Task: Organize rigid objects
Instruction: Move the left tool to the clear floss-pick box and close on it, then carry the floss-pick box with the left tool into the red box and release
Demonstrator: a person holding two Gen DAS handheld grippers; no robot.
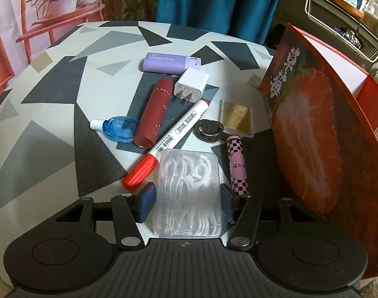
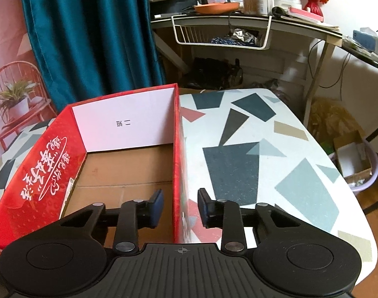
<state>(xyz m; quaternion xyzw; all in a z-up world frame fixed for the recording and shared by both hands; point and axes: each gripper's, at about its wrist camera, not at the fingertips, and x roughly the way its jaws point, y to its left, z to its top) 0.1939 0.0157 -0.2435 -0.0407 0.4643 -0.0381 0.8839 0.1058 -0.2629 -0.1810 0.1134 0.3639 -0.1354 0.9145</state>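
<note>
The red cardboard box [image 2: 129,154] stands open on the patterned table [image 2: 263,164], and in the right wrist view its brown bottom shows nothing inside; the near part of the floor is hidden behind the gripper body. The right gripper [image 2: 180,207] has its fingers apart, one on each side of the box's right wall, and there is a gap between the wall and each blue pad, so it holds nothing. In the left wrist view the same box [image 1: 320,134] stands at the right edge of the table [image 1: 52,114], with its strawberry picture side facing the camera; its interior is not visible from here. The left gripper [image 1: 187,203] is spread wide around a clear plastic case of white floss picks [image 1: 189,193]. Whether the pads touch the case I cannot tell. Beyond the case lie a red-capped white marker [image 1: 169,144], a dark red tube [image 1: 153,114], a blue correction tape [image 1: 120,128], a white charger plug [image 1: 190,84], a lilac rectangular case [image 1: 171,62], a gold item in a clear sleeve [image 1: 237,118], a dark key ring [image 1: 210,130] and a pink checkered tube [image 1: 237,164], whose near end is hidden behind the right finger.
</note>
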